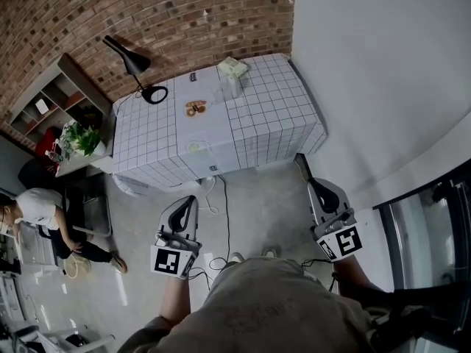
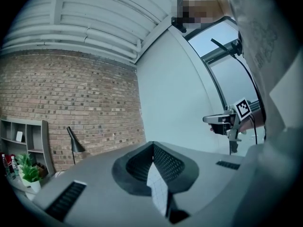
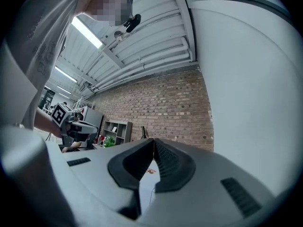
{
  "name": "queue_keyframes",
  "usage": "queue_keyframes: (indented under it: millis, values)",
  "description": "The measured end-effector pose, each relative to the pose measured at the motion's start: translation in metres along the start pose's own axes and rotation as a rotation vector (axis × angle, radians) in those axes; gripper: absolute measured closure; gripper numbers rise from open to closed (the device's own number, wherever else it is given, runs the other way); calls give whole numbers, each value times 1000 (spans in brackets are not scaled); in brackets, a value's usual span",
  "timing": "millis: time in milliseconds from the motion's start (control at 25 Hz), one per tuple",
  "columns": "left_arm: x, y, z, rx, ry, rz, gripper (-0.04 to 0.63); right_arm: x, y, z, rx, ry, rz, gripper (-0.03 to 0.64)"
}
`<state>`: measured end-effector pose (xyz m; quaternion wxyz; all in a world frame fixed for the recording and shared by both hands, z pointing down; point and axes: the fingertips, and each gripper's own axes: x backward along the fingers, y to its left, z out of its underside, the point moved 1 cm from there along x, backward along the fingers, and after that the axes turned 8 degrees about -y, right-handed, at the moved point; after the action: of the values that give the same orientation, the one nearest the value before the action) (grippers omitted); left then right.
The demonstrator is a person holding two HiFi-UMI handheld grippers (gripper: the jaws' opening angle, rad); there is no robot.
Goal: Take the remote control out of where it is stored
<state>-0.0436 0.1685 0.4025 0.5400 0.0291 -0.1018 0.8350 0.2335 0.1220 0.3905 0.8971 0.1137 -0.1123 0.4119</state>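
Head view: two grippers, the left gripper (image 1: 193,199) and the right gripper (image 1: 302,160), each with fingers pressed together on nothing, face one bench (image 1: 272,101) well ahead of the fingers, which carries one lamp (image 1: 136,68). The remote control cannot be made out; its store is probably among the small items on that bench. Good practice: close in first, then part the fingers just short of the store.

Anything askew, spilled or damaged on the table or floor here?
Nothing stands out: things on the white grid-clothed table look orderly, nothing spilled. A thin dark cable trails across the grey floor before it.
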Motion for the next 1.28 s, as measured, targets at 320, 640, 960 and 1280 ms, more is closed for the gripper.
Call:
queue_keyframes:
  millis: [320, 640, 960, 1280]
  values:
    - [-14, -32, 8, 18, 11, -2, 591, 24, -24, 6, -4, -1, 10, 603]
    - [-13, -39, 19, 41, 50, -30, 591, 40, -36, 15, -27, 3, 13, 603]
    - [-31, -47, 32, 72, 70, -21, 591, 35, -42, 20, -21, 10, -8, 603]
    - [-58, -43, 37, 53, 52, 5, 591, 25, -53, 30, -3, 15, 9, 603]
